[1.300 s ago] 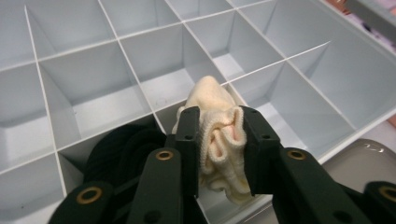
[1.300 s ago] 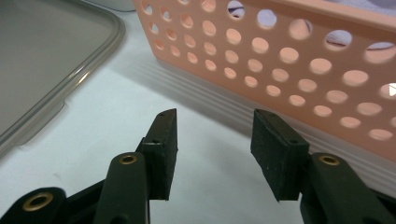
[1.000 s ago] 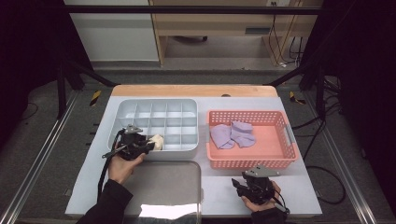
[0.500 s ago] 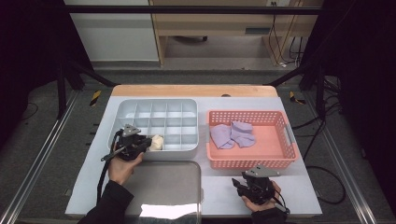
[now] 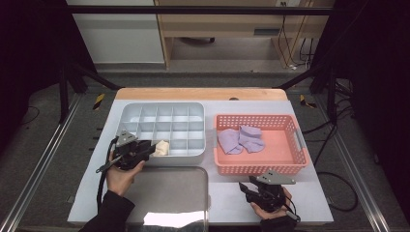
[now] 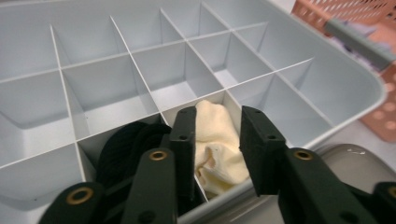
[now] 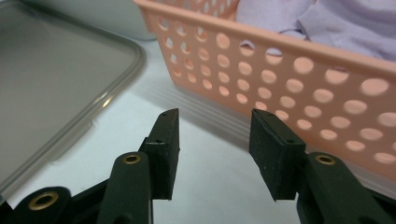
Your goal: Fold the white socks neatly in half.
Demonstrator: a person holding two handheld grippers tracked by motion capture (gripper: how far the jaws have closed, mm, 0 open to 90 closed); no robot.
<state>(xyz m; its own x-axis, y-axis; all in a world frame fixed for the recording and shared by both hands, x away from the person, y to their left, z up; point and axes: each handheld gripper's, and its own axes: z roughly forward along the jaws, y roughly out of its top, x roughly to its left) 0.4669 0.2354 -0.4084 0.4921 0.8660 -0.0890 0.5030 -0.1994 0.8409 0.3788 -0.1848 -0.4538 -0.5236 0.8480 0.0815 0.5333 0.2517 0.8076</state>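
Cream sock (image 6: 219, 142) is lying bundled in a front-row compartment of the grey divided tray (image 5: 126, 112), close to the tray's near wall. In the left gripper view it is sitting between the two black jaws of the left gripper (image 6: 215, 144), but the pads are not pressing on it: the jaws have just been opening, and a small gap is showing on each side of the cloth. In the compartment just beside it, a black sock (image 6: 122, 148) is lying, partly hidden behind one jaw.

From the high view, the left gripper (image 5: 151, 149) is hovering over the near edge of the tray, and the person's left hand (image 5: 121, 175) is holding it from behind.

On the other side, the right gripper (image 7: 214, 149) is resting low over the white table (image 5: 227, 195), just in front of the pink basket (image 5: 261, 168). Its jaws are standing moderately apart with nothing between them. Two purple socks (image 5: 240, 139) are lying together inside the basket. A grey lid (image 5: 169, 193) is lying flat on the table between the two hands, near the tray's front wall.
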